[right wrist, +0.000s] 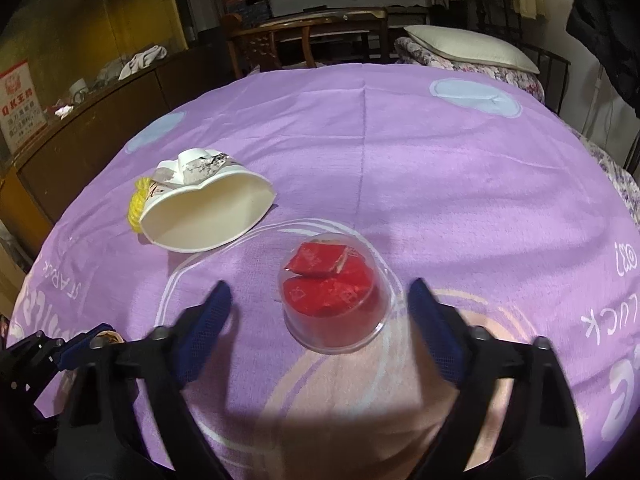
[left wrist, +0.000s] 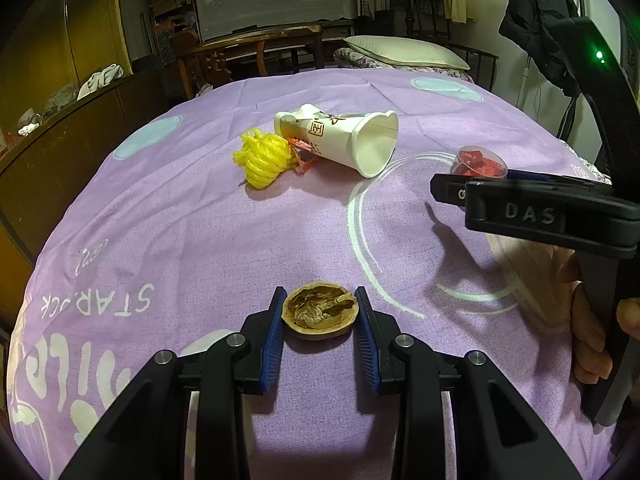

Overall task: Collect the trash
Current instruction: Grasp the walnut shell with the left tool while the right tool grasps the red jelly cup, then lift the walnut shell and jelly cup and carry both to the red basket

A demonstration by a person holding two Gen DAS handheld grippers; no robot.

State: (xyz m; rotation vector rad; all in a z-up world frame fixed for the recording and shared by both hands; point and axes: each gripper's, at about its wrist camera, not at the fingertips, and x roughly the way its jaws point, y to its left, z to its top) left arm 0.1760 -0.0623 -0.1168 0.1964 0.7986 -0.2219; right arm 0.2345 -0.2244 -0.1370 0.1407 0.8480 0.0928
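Observation:
A brown walnut half-shell point(left wrist: 320, 312) lies on the purple sheet point(left wrist: 192, 216), and my left gripper point(left wrist: 320, 308) is shut on it, a blue pad pressing each side. In the right wrist view a clear plastic cup point(right wrist: 334, 300) holding red wrappers stands upside down between the fingers of my right gripper point(right wrist: 320, 312), which is open with a gap on both sides. Farther back, a crushed white paper cup point(left wrist: 344, 136) point(right wrist: 204, 212) lies on its side beside a yellow net ball point(left wrist: 264, 156) point(right wrist: 138, 204).
A small red wrapper point(left wrist: 304, 156) sticks out from under the paper cup. A pillow point(left wrist: 404, 50) lies at the bed's far end. A wooden cabinet point(left wrist: 60, 140) runs along the left, and a dark jacket point(left wrist: 540, 12) hangs at the right. A hand point(left wrist: 592, 328) holds the right gripper's handle.

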